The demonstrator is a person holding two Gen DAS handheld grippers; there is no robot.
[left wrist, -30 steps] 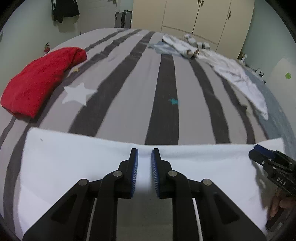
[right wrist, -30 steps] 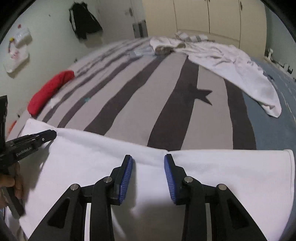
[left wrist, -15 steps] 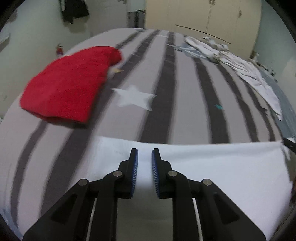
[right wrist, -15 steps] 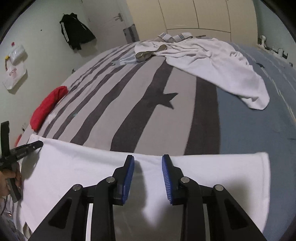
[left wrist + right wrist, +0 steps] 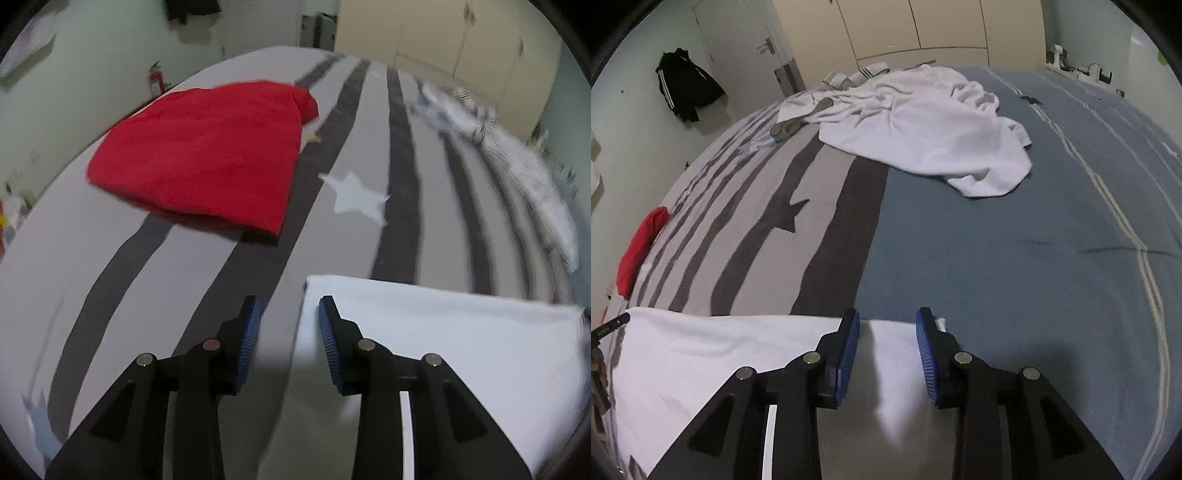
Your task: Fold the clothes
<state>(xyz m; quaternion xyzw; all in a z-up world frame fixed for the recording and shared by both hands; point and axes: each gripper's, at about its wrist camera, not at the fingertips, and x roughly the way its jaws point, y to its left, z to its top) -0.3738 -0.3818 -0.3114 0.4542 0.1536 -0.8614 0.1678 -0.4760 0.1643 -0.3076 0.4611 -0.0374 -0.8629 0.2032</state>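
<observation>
A white garment (image 5: 443,332) is shown flat along the near edge of the bed (image 5: 997,240), its ends squared. The left hand-held gripper (image 5: 290,325) stands parted at its left corner, the right hand-held gripper (image 5: 886,341) parted over its right corner; neither grips anything. A red garment (image 5: 207,155) lies folded at 11 o'clock; a white pile (image 5: 923,125), crumpled at 12 o'clock, remains unfolded.

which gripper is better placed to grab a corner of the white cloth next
Right, I'd judge. The right gripper is open with the white cloth corner between its fingers; the left gripper straddles only the cloth's side edge.
</observation>
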